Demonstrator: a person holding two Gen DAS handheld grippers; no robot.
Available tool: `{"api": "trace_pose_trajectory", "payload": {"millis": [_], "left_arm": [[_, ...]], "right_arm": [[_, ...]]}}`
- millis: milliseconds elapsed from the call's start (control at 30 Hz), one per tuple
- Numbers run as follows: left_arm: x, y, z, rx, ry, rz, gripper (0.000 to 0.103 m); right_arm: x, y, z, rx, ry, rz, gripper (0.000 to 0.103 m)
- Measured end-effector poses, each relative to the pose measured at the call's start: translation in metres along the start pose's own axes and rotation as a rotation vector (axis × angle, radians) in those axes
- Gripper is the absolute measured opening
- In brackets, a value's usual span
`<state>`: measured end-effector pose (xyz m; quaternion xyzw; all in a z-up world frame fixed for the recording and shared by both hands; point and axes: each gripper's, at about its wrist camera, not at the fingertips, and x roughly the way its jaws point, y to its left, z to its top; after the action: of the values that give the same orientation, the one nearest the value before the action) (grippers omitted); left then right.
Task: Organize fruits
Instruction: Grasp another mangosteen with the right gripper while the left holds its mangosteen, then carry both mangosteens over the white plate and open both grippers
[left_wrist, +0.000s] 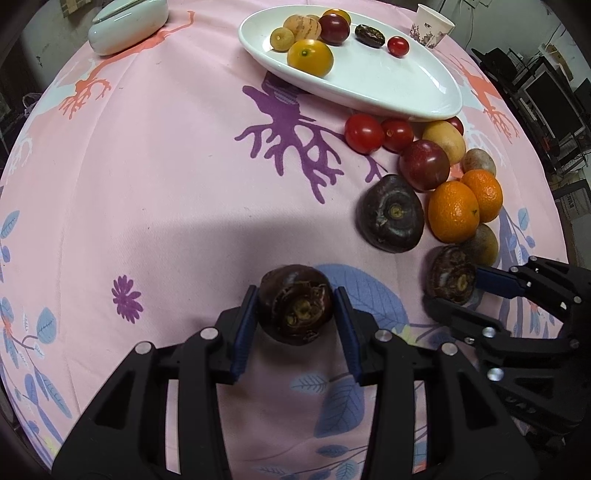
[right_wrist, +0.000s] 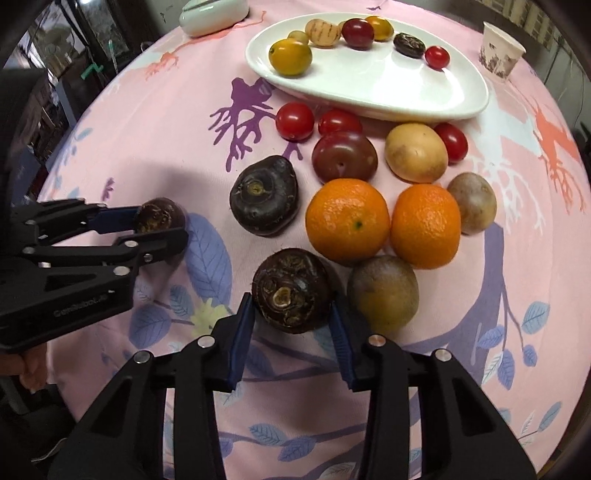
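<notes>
My left gripper (left_wrist: 295, 295) is shut on a dark water chestnut (left_wrist: 295, 304) just above the pink cloth. My right gripper (right_wrist: 291, 306) is shut on a second water chestnut (right_wrist: 291, 290), which lies beside a brownish fruit (right_wrist: 382, 291). Each gripper also shows in the other view: the right gripper (left_wrist: 454, 291) and the left gripper (right_wrist: 159, 225). A third water chestnut (right_wrist: 264, 195) lies loose next to two oranges (right_wrist: 347, 219), a dark plum (right_wrist: 343, 157) and cherry tomatoes (right_wrist: 294, 121). The white oval plate (right_wrist: 424, 92) at the back carries several small fruits.
A paper cup (right_wrist: 500, 50) stands right of the plate. A pale green lidded dish (left_wrist: 125, 24) sits at the back left. Loose fruit crowds the cloth between the plate and the right gripper. Bare pink cloth (left_wrist: 166, 184) spreads left of the pile.
</notes>
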<state>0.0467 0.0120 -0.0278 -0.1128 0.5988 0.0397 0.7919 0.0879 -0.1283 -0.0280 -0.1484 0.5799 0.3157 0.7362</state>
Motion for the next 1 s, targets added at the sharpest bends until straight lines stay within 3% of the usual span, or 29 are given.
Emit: {"api": "trace_pose_trajectory", "payload": {"millis": [200, 600, 1000], "left_arm": [[0.000, 0.000, -0.001, 0.005, -0.008, -0.004, 0.041], [-0.023, 0.004, 0.007, -0.028, -0.030, -0.037, 0.041], [-0.055, -0.015, 0.064, -0.014, -0.137, -0.089, 0.041]], "right_arm": [[-0.018, -0.020, -0.016, 0.068, -0.010, 0.074, 0.040], [-0.042, -0.023, -0.025, 0.086, -0.055, 0.115, 0.040], [-0.084, -0.053, 0.020, 0.141, -0.219, 0.102, 0.041]]}}
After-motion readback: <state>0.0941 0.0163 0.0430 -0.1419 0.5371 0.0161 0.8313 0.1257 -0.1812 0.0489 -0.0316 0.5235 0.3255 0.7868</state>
